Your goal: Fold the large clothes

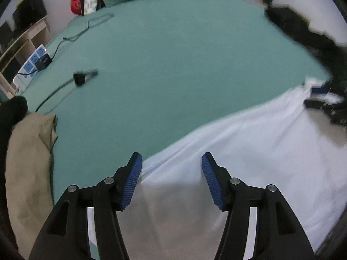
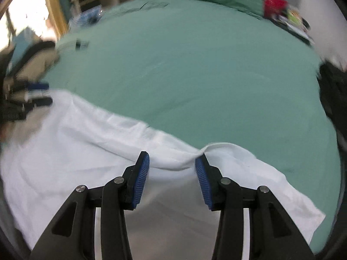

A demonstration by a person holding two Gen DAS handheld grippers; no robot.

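The left gripper (image 1: 172,162) and right gripper (image 2: 172,161) are hovering with jaws apart, gripping nothing, over the white garment (image 2: 71,138) lying loosely spread on the green bedsheet (image 1: 173,65); folding looks barely begun.

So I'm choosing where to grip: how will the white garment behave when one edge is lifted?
The white garment will probably drape limply: it already lies in soft wrinkles, with a raised fold by the right gripper. It looks thin, so likely light. On the smooth green sheet it may slide rather than stay put.
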